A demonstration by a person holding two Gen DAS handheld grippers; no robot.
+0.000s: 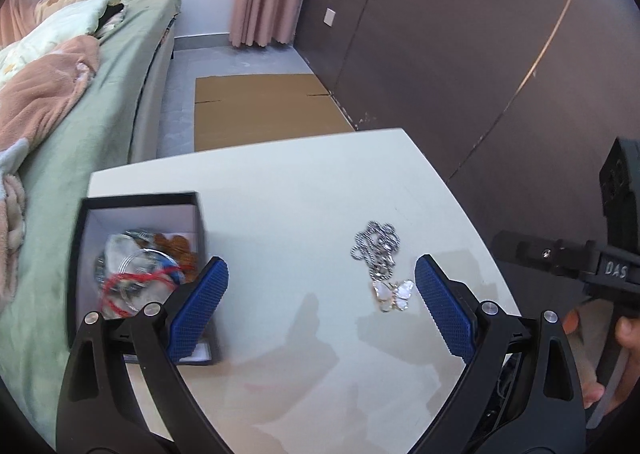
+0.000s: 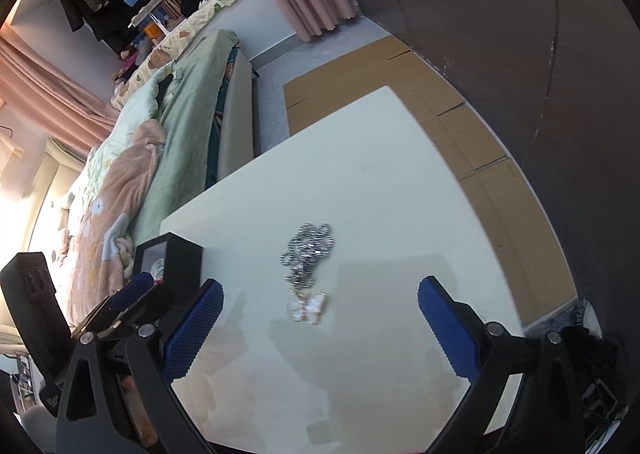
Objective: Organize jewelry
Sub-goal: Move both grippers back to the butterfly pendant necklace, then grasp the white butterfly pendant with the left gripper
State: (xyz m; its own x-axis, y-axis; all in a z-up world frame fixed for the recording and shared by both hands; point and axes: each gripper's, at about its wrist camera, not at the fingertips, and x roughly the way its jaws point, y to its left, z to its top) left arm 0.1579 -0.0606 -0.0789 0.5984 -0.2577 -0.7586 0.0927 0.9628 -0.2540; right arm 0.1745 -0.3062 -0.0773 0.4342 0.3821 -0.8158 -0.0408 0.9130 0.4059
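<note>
A silver chain necklace (image 1: 376,250) with a pearly butterfly pendant (image 1: 394,295) lies bunched on the white table (image 1: 288,182). It also shows in the right wrist view (image 2: 307,250), pendant (image 2: 307,307) nearest me. A black jewelry box (image 1: 138,254) with a white lining holds several pieces: a red cord, clear bangles, amber beads. My left gripper (image 1: 321,294) is open and empty, its left finger in front of the box, its right finger beside the pendant. My right gripper (image 2: 320,318) is open and empty, just short of the pendant. The box's corner (image 2: 176,258) shows at its left.
A bed (image 1: 92,102) with green sheet and pink blanket runs along the table's left side. Flat cardboard (image 1: 260,110) lies on the floor beyond the table. A dark wall panel (image 1: 460,54) stands to the right. The right tool's body (image 1: 616,254) is at the table's right edge.
</note>
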